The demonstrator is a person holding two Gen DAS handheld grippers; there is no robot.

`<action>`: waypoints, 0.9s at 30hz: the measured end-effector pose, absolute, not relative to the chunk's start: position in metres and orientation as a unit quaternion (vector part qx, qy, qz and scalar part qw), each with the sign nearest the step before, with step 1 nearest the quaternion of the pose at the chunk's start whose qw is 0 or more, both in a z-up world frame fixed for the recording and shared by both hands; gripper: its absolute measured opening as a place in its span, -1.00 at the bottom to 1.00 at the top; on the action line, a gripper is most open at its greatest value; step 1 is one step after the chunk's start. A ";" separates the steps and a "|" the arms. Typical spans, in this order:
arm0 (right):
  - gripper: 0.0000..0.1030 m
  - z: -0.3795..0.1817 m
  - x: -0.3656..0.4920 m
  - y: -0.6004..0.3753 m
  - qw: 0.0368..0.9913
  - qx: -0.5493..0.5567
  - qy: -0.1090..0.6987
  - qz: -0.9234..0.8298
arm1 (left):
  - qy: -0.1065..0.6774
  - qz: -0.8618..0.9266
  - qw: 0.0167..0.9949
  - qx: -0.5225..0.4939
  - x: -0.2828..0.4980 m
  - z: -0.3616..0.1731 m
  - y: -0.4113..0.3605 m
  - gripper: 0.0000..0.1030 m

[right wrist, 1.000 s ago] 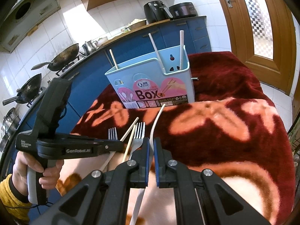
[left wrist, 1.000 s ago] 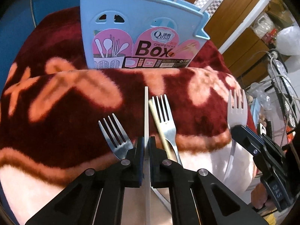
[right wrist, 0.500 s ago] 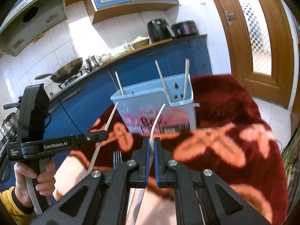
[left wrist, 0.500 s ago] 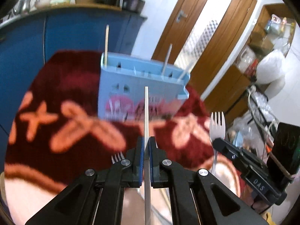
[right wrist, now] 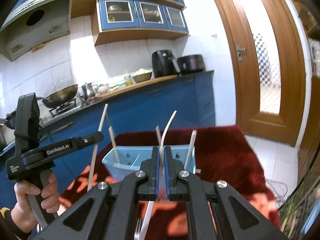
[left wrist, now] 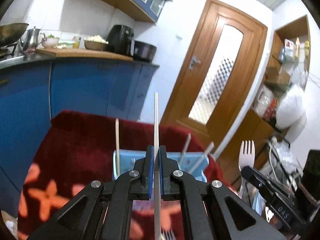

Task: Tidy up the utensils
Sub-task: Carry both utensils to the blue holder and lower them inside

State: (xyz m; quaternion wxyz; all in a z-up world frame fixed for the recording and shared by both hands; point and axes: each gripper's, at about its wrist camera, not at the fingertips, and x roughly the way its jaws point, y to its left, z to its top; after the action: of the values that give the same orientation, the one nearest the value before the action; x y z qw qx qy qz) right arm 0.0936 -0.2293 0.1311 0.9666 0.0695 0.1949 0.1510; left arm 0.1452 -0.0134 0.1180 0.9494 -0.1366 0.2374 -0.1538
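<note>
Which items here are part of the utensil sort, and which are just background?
Job:
- left tool, shut on chopstick
- right tool, shut on white fork
- blue box holding sticks
- metal fork on the blanket

Background:
- air fryer
- wok
- kettle
- door

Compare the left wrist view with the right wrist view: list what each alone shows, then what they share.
Left wrist only: the white fork's tines, held in the right hand-held gripper, and shelves beyond the door.
Right wrist only: the person's hand on the left hand-held gripper, the range hood, and a fork on the cloth.
Both: blue box, chopstick, red cloth, door, air fryer.
</note>
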 end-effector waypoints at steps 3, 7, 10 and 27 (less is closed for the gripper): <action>-0.88 0.137 0.107 -0.228 0.972 0.061 0.180 0.141 | 0.211 -0.140 0.958 -0.135 0.162 0.127 -0.013 -0.91; -0.88 0.141 0.125 -0.226 0.980 0.042 0.156 0.120 | 0.172 -0.118 0.970 -0.125 0.178 0.130 -0.015 -0.91; -0.88 0.139 0.137 -0.223 0.983 0.034 0.143 0.109 | 0.149 -0.096 0.977 -0.117 0.188 0.123 -0.017 -0.91; -0.84 0.097 0.169 -0.205 0.977 0.020 0.158 0.139 | 0.134 -0.078 0.985 -0.076 0.185 0.077 -0.023 -0.91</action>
State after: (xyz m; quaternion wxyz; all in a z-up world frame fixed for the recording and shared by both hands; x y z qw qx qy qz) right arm 0.1688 -0.2046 0.0967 0.9774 0.0197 0.1576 0.1393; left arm 0.1846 -0.0227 0.0767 0.9851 -0.0755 0.1338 -0.0778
